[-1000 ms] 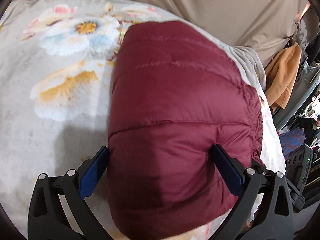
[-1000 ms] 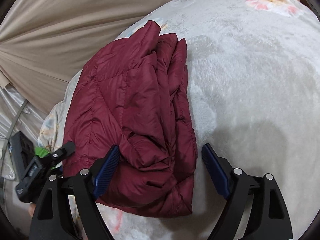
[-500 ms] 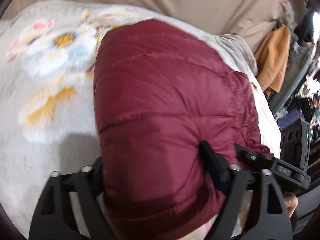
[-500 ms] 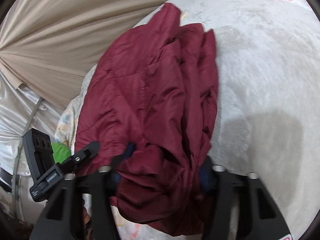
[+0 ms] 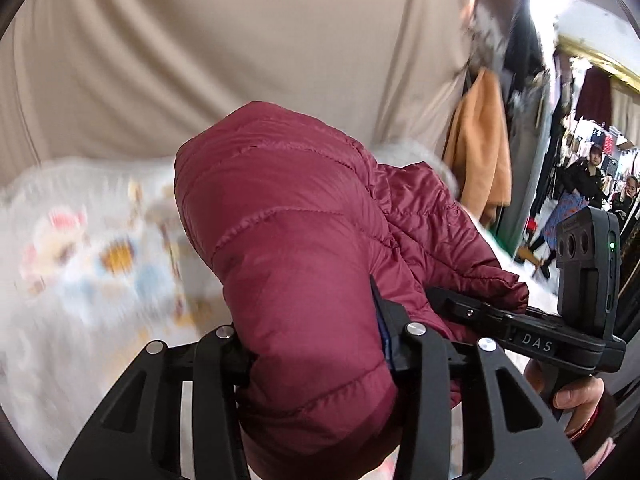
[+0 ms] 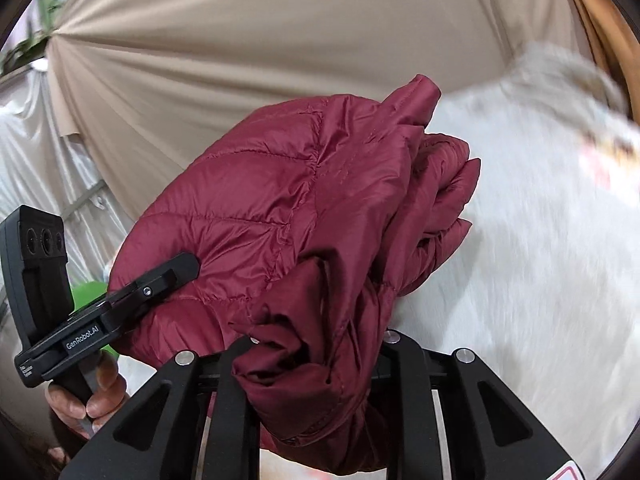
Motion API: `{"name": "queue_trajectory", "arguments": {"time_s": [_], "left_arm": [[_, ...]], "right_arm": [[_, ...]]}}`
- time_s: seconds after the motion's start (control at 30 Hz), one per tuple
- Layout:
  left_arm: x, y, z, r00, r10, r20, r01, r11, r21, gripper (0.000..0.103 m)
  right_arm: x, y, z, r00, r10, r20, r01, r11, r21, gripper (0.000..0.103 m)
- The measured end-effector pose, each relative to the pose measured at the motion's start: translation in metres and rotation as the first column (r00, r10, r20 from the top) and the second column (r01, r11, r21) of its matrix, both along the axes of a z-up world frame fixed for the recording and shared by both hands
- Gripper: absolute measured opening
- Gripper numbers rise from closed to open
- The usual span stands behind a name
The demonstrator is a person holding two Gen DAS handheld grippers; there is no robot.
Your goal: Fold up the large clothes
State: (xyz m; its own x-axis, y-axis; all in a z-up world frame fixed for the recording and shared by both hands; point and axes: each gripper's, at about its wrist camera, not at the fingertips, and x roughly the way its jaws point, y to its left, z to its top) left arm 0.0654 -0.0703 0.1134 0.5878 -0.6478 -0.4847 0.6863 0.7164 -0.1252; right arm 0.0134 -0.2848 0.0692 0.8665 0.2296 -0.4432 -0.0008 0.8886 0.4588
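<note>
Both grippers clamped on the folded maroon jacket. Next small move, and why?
Probably lift both together, level: the left gripper and right gripper each pinch a near edge of the folded jacket, still bundled over the blanket.

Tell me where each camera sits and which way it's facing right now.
Left wrist: on the left gripper, looking along its fingers at the maroon jacket it clamps; the right gripper and a hand show at right.
Right wrist: on the right gripper, shut on the jacket; the left gripper shows at left.
Shared: jacket, white blanket, beige curtain.
</note>
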Motion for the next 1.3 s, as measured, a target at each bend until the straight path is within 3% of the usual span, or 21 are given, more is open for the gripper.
{"name": "queue_trajectory", "arguments": {"time_s": [0.1, 0.2, 0.33, 0.47, 0.63, 0.7, 0.8, 0.87, 0.97, 1.03, 1.1, 1.17, 1.3], "left_arm": [[0.0, 0.019, 0.032, 0.993, 0.01, 0.119, -0.004, 0.998, -0.056, 0.04], [0.012, 0.041, 0.052, 0.978, 0.038, 0.206, -0.019, 0.995, -0.094, 0.041], [0.054, 0.072, 0.051, 0.967, 0.091, 0.238, -0.064, 0.991, -0.117, 0.041], [0.106, 0.093, 0.013, 0.977, 0.136, 0.162, -0.12, 0.987, -0.103, 0.042], [0.174, 0.106, -0.072, 0.982, 0.189, -0.019, -0.19, 0.981, -0.029, 0.042], [0.184, 0.11, -0.102, 0.977, 0.2, -0.073, -0.201, 0.98, -0.002, 0.042], [0.186, 0.12, -0.129, 0.977, 0.197, -0.086, -0.198, 0.98, -0.003, 0.052], [0.19, 0.129, -0.138, 0.967, 0.204, -0.15, -0.209, 0.978, -0.018, 0.062], [0.196, 0.144, -0.145, 0.948, 0.226, -0.226, -0.244, 0.968, -0.057, 0.079], [0.199, 0.155, -0.149, 0.935, 0.242, -0.259, -0.272, 0.958, -0.089, 0.087], [0.197, 0.164, -0.152, 0.925, 0.256, -0.28, -0.294, 0.95, -0.102, 0.089], [0.184, 0.173, -0.146, 0.918, 0.278, -0.282, -0.318, 0.942, -0.107, 0.089], [0.158, 0.186, -0.113, 0.925, 0.315, -0.214, -0.346, 0.93, -0.126, 0.088]], "right_arm": [[0.013, 0.014, 0.042, 0.992, 0.029, 0.12, -0.023, 0.999, -0.049, 0.02], [0.041, 0.03, 0.065, 0.979, 0.07, 0.193, -0.06, 0.997, -0.058, 0.02], [0.093, 0.045, 0.061, 0.967, 0.126, 0.22, -0.124, 0.992, -0.023, 0.021], [0.159, 0.067, 0.016, 0.974, 0.168, 0.149, -0.174, 0.985, 0.025, 0.022], [0.214, 0.078, -0.065, 0.987, 0.161, -0.025, -0.159, 0.985, 0.069, 0.022], [0.225, 0.087, -0.092, 0.984, 0.153, -0.091, -0.147, 0.987, 0.072, 0.022], [0.222, 0.086, -0.114, 0.979, 0.159, -0.124, -0.15, 0.985, 0.083, 0.03], [0.222, 0.082, -0.124, 0.973, 0.166, -0.157, -0.152, 0.984, 0.096, 0.046], [0.218, 0.069, -0.13, 0.968, 0.162, -0.192, -0.133, 0.979, 0.153, 0.062], [0.21, 0.063, -0.13, 0.968, 0.153, -0.198, -0.119, 0.978, 0.172, 0.064], [0.199, 0.055, -0.127, 0.971, 0.134, -0.197, -0.1, 0.98, 0.17, 0.064], [0.185, 0.049, -0.118, 0.978, 0.097, -0.184, -0.071, 0.987, 0.143, 0.064], [0.152, 0.049, -0.074, 0.997, -0.019, -0.069, 0.017, 0.999, -0.033, 0.065]]}}
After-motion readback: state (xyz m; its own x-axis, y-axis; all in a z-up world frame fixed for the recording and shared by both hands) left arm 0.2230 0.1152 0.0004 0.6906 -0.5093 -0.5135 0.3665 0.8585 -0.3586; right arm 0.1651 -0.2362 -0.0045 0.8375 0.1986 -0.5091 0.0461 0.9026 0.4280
